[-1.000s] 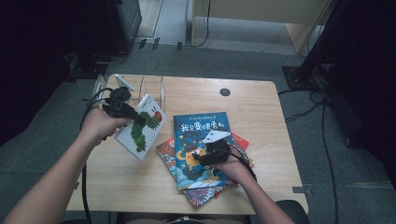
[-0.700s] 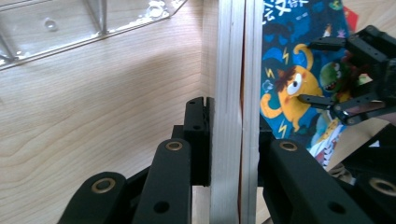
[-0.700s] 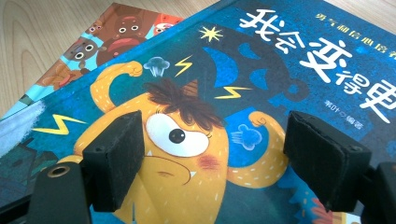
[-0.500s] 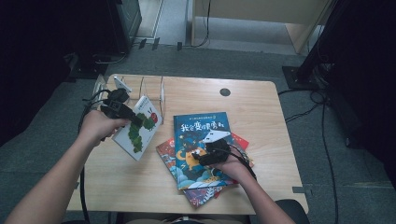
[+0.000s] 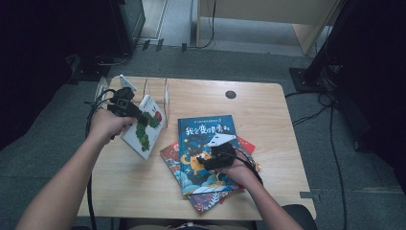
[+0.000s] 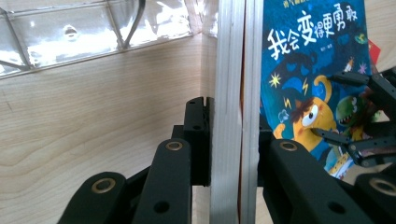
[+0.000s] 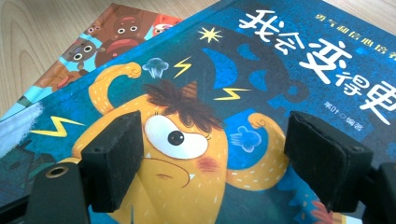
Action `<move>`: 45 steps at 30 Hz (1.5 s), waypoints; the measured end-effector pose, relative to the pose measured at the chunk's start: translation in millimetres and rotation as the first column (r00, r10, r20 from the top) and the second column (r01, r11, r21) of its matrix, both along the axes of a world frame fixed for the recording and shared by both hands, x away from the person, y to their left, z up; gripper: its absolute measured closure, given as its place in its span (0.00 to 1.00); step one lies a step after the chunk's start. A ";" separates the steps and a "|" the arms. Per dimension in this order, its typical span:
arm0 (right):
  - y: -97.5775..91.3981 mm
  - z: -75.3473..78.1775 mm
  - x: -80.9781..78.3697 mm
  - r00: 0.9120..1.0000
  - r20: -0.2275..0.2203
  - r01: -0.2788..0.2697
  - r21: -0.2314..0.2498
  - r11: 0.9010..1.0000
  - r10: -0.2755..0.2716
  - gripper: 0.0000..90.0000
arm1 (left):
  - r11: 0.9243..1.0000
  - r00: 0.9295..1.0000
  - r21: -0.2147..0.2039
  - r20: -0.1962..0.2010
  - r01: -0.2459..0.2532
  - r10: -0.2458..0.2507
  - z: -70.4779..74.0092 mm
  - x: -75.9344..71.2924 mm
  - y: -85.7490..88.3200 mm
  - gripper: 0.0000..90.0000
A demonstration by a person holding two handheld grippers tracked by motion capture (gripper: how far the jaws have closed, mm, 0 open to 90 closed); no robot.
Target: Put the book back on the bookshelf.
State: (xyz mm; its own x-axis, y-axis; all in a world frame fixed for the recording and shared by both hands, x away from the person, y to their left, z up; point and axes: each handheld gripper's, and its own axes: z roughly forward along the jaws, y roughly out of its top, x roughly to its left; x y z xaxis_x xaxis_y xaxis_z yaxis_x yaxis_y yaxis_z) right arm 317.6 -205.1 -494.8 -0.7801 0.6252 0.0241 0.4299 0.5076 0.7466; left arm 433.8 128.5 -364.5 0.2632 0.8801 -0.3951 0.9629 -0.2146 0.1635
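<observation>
A white book [image 5: 146, 127] with a green caterpillar on its cover is held by the left gripper [image 5: 136, 114] near the back left part of the tabletop [image 5: 268, 103]; the book is tilted up on its edge, and its lower edge seems to be resting on the wood, though that is hard to tell from above. In the left gripper view the book's [image 6: 232, 107] pale edge is squeezed between the two black jaws of the left gripper [image 6: 232, 140], so the book is grasped tight. Just behind the book a clear plastic stand [image 5: 155, 91] is seen at the back of the tabletop; its shiny wall [image 6: 93, 32] is seen across the wood in the left gripper view.

A blue book [image 5: 208, 148] with a yellow monster on its cover is laid flat in the middle of the tabletop, on top of a small pile of other books [image 5: 203, 199]; the pile is well apart from the stand. The right gripper [image 5: 215, 158] is placed low over the blue book; in the right gripper view its jaws are spread wide, one at each side of the monster's face on the blue book [image 7: 280, 60], and nothing is grasped by the right gripper [image 7: 215, 158]. A brown book [image 7: 112, 35] is seen poking out from under the blue one.
</observation>
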 end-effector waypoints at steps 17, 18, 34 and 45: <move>0.3 -0.1 0.2 1.000 0.002 0.000 -0.001 1.000 0.000 0.22 | 0.997 0.998 0.044 0.001 -0.071 0.071 1.8 23.0 -9.5 0.86; 0.3 -0.1 0.2 1.000 0.002 0.000 -0.001 1.000 0.000 0.22 | 0.995 0.997 0.058 -0.001 -0.083 0.083 2.0 26.0 -11.3 0.86; 0.2 -0.1 0.2 1.000 0.003 0.000 -0.001 1.000 0.000 0.22 | 0.987 0.992 0.098 -0.003 -0.127 0.128 0.8 44.3 -28.6 0.86; 0.2 -0.1 0.3 1.000 0.005 -0.001 -0.002 1.000 0.001 0.22 | 0.981 0.989 0.128 0.000 -0.146 0.147 -2.5 54.4 -38.5 0.86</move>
